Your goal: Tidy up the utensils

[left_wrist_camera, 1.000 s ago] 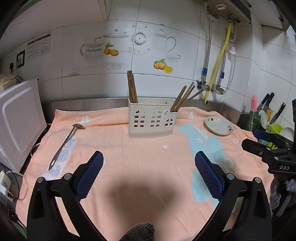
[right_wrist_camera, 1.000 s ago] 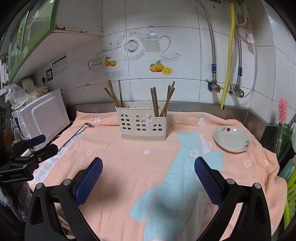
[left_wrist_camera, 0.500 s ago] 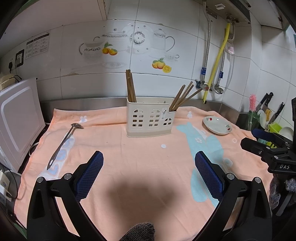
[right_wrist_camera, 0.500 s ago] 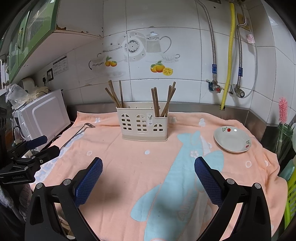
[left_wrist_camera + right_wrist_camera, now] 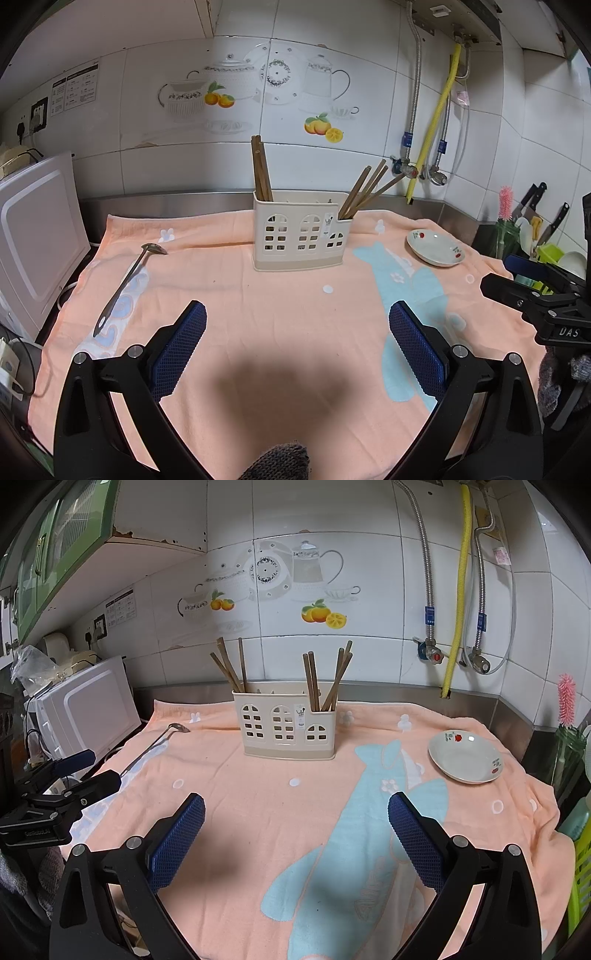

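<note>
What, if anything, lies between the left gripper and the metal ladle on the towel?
Nothing visible does. The left gripper is open over bare towel, and the ladle lies ahead to its left, apart from the utensil holder.

Matt cloth towel [image 5: 280, 306], glossy plastic caddy [image 5: 299, 236], wooden chopsticks [image 5: 260, 170], shiny metal ladle [image 5: 125, 284]

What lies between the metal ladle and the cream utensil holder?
Only bare peach towel between the long metal ladle and the cream plastic utensil holder, shown in the left wrist view.
</note>
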A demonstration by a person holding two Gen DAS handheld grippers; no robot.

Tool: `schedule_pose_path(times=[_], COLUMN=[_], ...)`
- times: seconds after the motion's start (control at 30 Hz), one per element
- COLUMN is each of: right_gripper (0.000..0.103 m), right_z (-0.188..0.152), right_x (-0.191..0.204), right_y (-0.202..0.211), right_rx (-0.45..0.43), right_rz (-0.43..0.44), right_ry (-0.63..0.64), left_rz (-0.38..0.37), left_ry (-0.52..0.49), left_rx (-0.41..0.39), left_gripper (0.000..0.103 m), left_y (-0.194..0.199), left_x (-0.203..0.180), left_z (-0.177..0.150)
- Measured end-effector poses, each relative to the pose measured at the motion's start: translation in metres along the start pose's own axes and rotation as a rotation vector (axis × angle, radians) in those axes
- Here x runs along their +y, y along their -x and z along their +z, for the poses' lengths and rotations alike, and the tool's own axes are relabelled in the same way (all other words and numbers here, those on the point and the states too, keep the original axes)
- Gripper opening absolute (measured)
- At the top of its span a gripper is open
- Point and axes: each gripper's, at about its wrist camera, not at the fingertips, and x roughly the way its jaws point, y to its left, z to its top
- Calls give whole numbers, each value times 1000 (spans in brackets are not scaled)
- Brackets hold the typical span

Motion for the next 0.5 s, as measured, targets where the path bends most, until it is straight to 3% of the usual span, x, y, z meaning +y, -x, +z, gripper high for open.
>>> schedule_pose_path(times=[0.5], right_gripper=[96], right_z=[-1], right_x=[0], right_y=[-1], right_rx=[2], right_rz=[2], right_ry=[-2], left_rz=[-4], left_ry=[-5], left_rx=[4], left_gripper=[98], left_y=[-1], left_x=[-4], left_z=[-1])
